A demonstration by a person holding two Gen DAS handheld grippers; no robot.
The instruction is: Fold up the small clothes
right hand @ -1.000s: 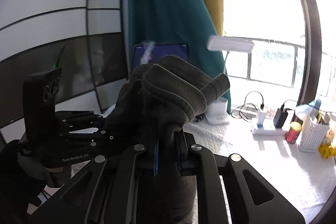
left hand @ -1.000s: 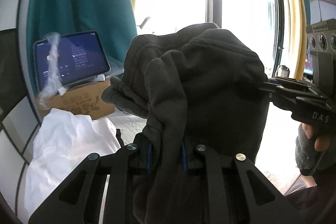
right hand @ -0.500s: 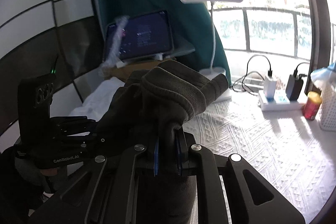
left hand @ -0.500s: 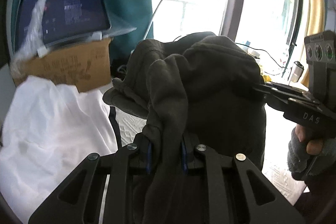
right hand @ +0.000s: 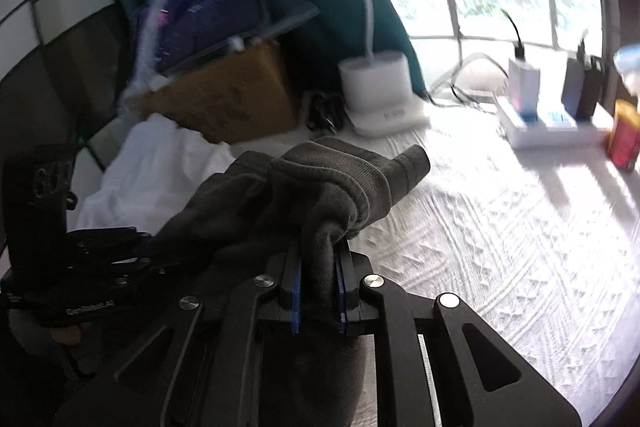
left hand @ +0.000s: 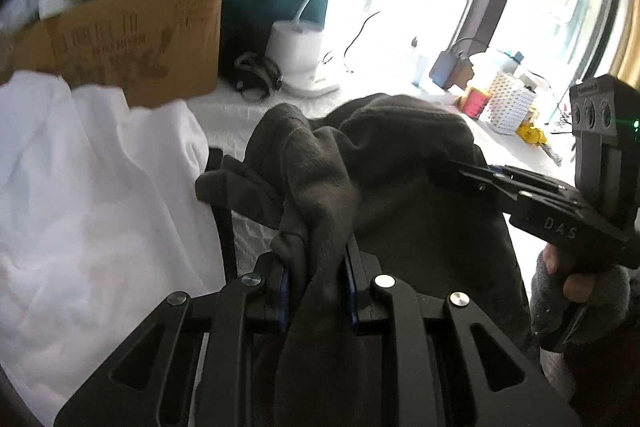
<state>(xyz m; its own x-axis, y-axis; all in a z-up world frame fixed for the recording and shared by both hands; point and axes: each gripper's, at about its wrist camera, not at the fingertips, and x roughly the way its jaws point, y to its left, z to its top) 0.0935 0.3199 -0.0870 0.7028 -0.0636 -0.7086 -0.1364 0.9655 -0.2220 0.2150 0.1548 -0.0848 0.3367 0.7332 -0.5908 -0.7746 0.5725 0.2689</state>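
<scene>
A dark grey knitted garment (left hand: 400, 163) hangs bunched between both grippers, above the white textured table cover (right hand: 500, 227). My left gripper (left hand: 316, 291) is shut on one edge of the garment, the cloth pinched between its blue pads. The right gripper (right hand: 318, 295) is shut on another edge of the same garment (right hand: 320, 187). In the left wrist view the right gripper (left hand: 452, 163) reaches in from the right, held by a gloved hand (left hand: 576, 291). The left gripper shows at the left of the right wrist view, its tips lost in the cloth.
A crumpled white cloth (left hand: 80, 187) lies at the left, before a cardboard box (left hand: 120, 43) that carries a tablet. A white lamp base (right hand: 380, 95), cables, a power strip (right hand: 552, 123), a red can (right hand: 624, 139) and a white basket (left hand: 508, 103) line the window side.
Both grippers have come down and tilted toward the table with the garment in them. The window and curtain have slid up out of view, and the table cover fills more of the frames.
</scene>
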